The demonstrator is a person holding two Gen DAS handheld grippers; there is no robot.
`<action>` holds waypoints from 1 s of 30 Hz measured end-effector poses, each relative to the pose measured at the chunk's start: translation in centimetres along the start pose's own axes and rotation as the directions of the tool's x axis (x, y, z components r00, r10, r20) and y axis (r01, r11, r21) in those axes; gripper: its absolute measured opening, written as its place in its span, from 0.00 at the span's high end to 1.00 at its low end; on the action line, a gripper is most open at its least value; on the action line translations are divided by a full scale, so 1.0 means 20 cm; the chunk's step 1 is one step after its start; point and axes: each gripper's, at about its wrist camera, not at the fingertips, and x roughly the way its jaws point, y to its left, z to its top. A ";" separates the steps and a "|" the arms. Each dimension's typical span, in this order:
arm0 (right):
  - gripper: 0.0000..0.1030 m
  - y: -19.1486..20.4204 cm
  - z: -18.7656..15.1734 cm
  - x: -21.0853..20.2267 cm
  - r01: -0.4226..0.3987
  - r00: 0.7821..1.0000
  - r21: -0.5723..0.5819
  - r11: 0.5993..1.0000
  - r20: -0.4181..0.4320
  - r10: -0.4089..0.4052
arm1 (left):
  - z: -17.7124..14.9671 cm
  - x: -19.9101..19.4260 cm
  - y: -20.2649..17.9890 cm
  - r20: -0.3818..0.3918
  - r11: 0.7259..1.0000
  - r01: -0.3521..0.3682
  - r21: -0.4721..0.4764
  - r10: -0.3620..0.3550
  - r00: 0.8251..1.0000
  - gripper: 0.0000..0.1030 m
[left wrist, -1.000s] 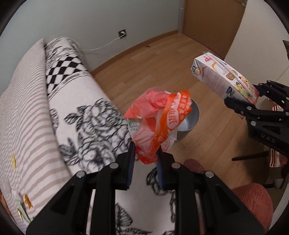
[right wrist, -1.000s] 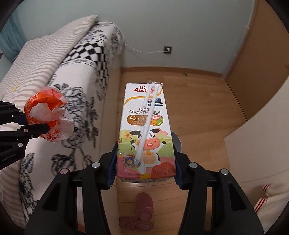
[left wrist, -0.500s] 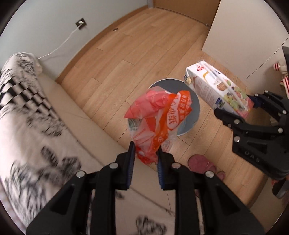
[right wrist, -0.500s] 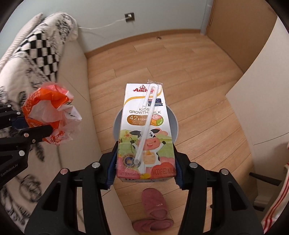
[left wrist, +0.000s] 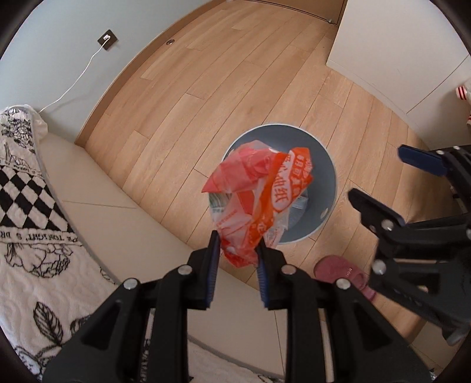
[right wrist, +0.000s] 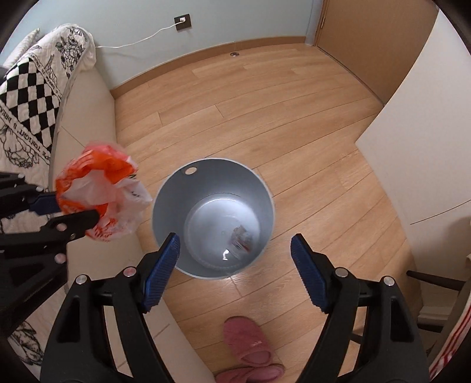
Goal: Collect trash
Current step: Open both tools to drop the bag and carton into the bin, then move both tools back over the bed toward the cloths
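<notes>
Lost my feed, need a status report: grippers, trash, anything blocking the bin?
Right gripper open, empty above bin. Left gripper shut on orange bag. Nothing blocking bin mouth.

A home living room here: wooden plank floor (right wrist: 294, 123), a cream sofa (right wrist: 88, 117) under a patterned throw (right wrist: 32, 79) left of the grey bin (right wrist: 213, 191), pink slippers (right wrist: 250, 347) just below it.

A light wooden floor (right wrist: 294, 123) meets a pale blue wall (right wrist: 123, 26); a beige sofa (left wrist: 123, 224) carries a black-and-white blanket (left wrist: 26, 182).
</notes>
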 end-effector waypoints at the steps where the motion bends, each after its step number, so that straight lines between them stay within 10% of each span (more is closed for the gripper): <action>1: 0.28 -0.01 0.00 0.00 0.009 1.000 -0.003 1.000 0.001 -0.009 | 0.00 0.00 0.00 0.003 1.000 -0.003 0.007 0.002 1.000 0.73; 8: 0.28 -0.06 0.00 -0.05 0.034 0.999 0.024 0.999 0.012 -0.034 | 0.01 -0.03 -0.03 0.062 0.999 -0.011 0.039 0.009 0.998 0.39; 20: 0.28 0.01 0.00 -0.29 0.040 0.999 -0.025 0.999 0.032 -0.039 | -0.06 -0.20 0.00 0.097 1.000 -0.016 0.025 0.013 0.995 0.36; 30: 0.28 0.31 0.03 -0.72 -0.028 0.993 -0.170 0.985 0.107 0.047 | -0.48 -0.67 0.31 0.129 0.985 -0.082 -0.150 0.102 0.986 0.36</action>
